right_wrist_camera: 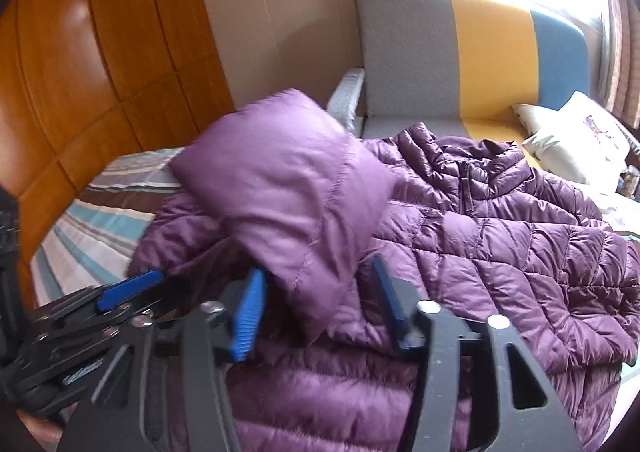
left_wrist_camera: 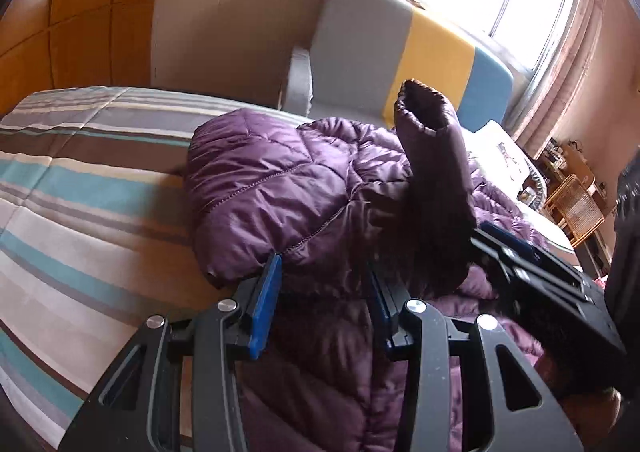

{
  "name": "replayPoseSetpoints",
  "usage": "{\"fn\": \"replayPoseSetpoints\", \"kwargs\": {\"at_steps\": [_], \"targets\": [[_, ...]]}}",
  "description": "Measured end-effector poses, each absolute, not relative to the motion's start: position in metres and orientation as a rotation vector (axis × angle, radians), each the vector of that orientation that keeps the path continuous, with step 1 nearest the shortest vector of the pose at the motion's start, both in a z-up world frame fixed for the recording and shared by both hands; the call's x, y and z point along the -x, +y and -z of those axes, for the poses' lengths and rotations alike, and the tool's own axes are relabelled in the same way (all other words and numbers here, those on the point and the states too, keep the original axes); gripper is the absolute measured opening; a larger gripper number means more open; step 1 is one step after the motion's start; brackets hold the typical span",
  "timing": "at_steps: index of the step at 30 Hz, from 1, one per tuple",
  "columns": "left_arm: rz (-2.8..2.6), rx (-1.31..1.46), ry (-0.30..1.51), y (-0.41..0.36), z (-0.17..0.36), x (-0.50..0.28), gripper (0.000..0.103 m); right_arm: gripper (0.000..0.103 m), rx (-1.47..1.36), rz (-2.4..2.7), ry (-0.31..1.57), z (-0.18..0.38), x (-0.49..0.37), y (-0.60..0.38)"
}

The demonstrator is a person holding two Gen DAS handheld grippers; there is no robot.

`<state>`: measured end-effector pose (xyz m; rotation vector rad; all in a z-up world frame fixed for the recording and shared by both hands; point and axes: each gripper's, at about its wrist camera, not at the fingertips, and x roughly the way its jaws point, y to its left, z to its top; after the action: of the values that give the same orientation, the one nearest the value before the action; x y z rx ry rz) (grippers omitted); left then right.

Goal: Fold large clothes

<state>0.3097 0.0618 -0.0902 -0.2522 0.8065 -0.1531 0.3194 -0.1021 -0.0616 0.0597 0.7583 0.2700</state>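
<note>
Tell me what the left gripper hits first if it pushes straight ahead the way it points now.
Most likely the purple puffer jacket: the left gripper has its jaws open with the quilted fabric bulging right between and ahead of them, though exact depth is unclear.

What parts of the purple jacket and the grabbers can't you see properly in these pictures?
- Purple jacket hem: cut off by the bottom edge in both wrist views, behind the gripper frames.
- Sleeve base, left wrist view: dark and backlit, and the right gripper covers it, so its grip cannot be told.
- Folded sleeve, right wrist view: blurred, hiding the jacket beneath.
- Striped bedspread: its far side is behind the jacket.
</note>
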Motion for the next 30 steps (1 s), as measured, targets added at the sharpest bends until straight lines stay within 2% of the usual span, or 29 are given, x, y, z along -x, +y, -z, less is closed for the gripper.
{"fn": "replayPoseSetpoints", "kwargs": {"at_steps": [1, 3, 4, 12, 30], "targets": [[0.154, 0.248, 0.809, 0.062, 0.091, -0.31, 0.04, 0.027, -0.066, -0.259, 0.76, 0.063, -0.321, -0.104], [0.163, 0.233, 0.809, 0.059, 0.092, -0.31, 0.04, 0.013, -0.095, -0.232, 0.758, 0.064, -0.322, -0.111], [0.169, 0.228, 0.808, 0.056, 0.091, -0.31, 0.04, 0.01, -0.105, -0.219, 0.755, 0.063, -0.321, -0.115], [0.227, 0.174, 0.799, 0.018, 0.087, -0.312, 0.04, 0.005, -0.217, -0.122, 0.757, 0.065, -0.314, -0.173], [0.275, 0.105, 0.86, -0.033, 0.1, -0.311, 0.04, 0.004, -0.383, 0.078, 0.769, 0.089, -0.29, -0.291]]}}
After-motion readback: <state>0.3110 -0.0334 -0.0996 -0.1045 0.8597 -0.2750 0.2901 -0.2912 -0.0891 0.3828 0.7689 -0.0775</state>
